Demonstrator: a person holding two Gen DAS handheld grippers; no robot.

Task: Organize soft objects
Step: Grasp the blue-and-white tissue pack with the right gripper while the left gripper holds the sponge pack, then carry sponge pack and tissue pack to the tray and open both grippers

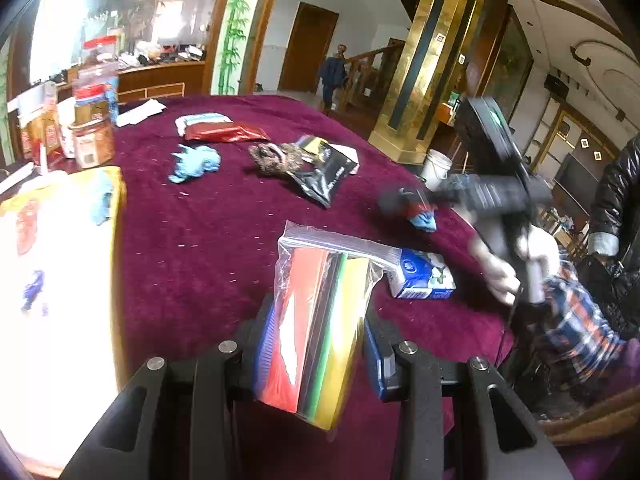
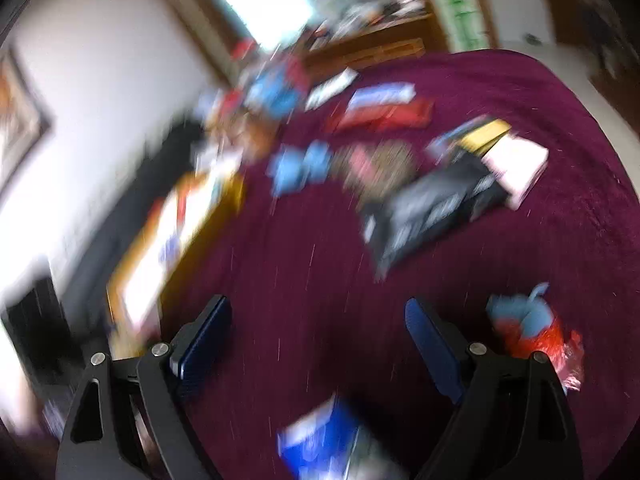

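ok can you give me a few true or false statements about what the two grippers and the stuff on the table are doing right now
1. The left gripper is shut on a clear zip bag of coloured sheets. True.
2. The right gripper holds the blue and white carton. False: its jaws stand open with nothing between them, and the carton lies on the table.
3. The table wears a dark red velvet cloth. True.
4. The black foil pouch lies inside the zip bag. False: it lies apart on the cloth, further back.
5. A crumpled light blue glove lies on the cloth. True.
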